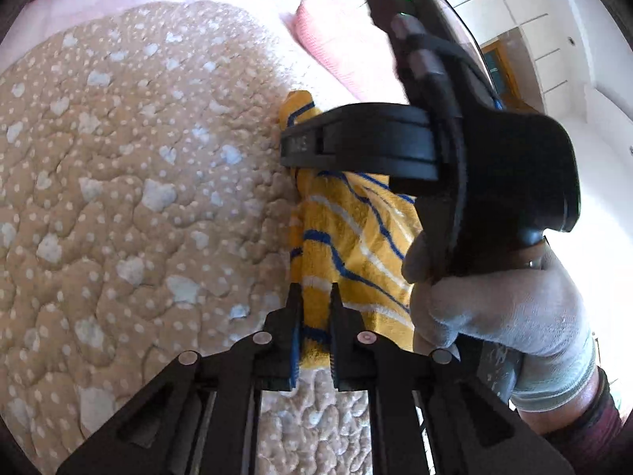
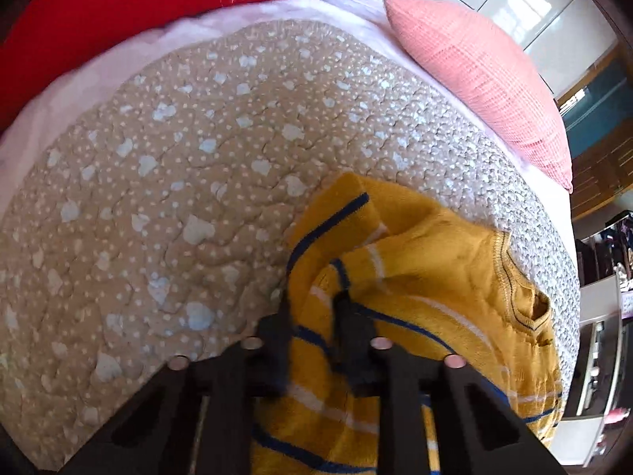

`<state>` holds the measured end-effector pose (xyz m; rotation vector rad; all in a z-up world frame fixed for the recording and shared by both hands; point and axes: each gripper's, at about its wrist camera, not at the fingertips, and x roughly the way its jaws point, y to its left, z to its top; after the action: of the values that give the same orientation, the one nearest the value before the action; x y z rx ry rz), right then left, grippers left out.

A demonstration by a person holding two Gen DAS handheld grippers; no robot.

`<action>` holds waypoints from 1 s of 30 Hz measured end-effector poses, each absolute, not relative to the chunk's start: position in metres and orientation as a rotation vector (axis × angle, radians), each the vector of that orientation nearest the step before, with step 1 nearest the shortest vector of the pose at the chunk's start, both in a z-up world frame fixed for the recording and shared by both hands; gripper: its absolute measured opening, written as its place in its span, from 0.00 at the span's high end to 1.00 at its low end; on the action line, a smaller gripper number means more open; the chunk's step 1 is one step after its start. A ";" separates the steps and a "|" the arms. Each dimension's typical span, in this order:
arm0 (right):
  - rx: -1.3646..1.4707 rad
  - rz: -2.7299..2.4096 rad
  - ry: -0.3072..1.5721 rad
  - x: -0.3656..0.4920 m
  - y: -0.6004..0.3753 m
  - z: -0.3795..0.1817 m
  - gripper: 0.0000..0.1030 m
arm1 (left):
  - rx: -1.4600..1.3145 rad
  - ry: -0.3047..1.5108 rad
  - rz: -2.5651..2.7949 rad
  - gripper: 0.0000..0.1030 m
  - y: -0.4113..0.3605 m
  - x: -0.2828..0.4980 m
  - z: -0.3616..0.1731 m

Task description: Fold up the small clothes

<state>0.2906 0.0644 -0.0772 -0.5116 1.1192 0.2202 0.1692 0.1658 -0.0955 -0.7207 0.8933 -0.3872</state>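
A small yellow sweater [image 1: 348, 233] with blue and white stripes lies bunched on the tan quilted bed cover [image 1: 118, 178]. My left gripper [image 1: 314, 297] is shut on a fold at the sweater's near edge. The right gripper [image 1: 292, 146] shows ahead in the left wrist view, held by a white-gloved hand [image 1: 506, 308], its fingers clamped across the sweater's far part. In the right wrist view my right gripper [image 2: 314, 301] is shut on a striped fold of the sweater [image 2: 427, 277], whose collar [image 2: 514, 297] lies to the right.
The tan quilt [image 2: 178, 198] with white spots covers the bed to the left. A pink pillow [image 2: 482, 75] lies at the far right, a red cushion [image 2: 158, 4] at the back. The bed's edge runs along the right, with furniture [image 2: 605, 277] beyond.
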 end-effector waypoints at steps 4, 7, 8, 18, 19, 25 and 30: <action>-0.374 0.280 1.086 0.282 0.038 -0.049 0.86 | -0.718 0.859 -0.433 0.91 0.141 0.158 -0.077; -0.283 0.319 1.028 0.273 0.005 -0.019 0.86 | -0.642 0.812 -0.464 0.91 0.106 0.151 -0.047; -0.244 0.326 1.000 0.269 -0.013 -0.006 0.86 | -0.620 0.803 -0.487 0.91 0.092 0.149 -0.036; 0.073 0.129 0.929 0.255 -0.245 0.016 0.86 | -0.484 0.834 -0.567 0.84 0.011 0.129 0.000; 0.108 0.105 0.943 0.254 -0.266 0.006 0.86 | -0.467 0.854 -0.559 0.84 0.007 0.130 -0.005; 0.315 0.122 0.973 0.246 -0.329 -0.040 0.85 | -0.373 0.989 -0.510 0.84 -0.018 0.141 -0.026; 0.272 0.098 0.913 0.234 -0.336 -0.023 0.80 | -0.328 0.995 -0.508 0.83 -0.031 0.151 -0.025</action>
<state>0.2345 -0.3359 -0.0234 0.2719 0.9126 0.0982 0.1506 -0.0308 -0.0246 -0.3281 0.9955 -0.5079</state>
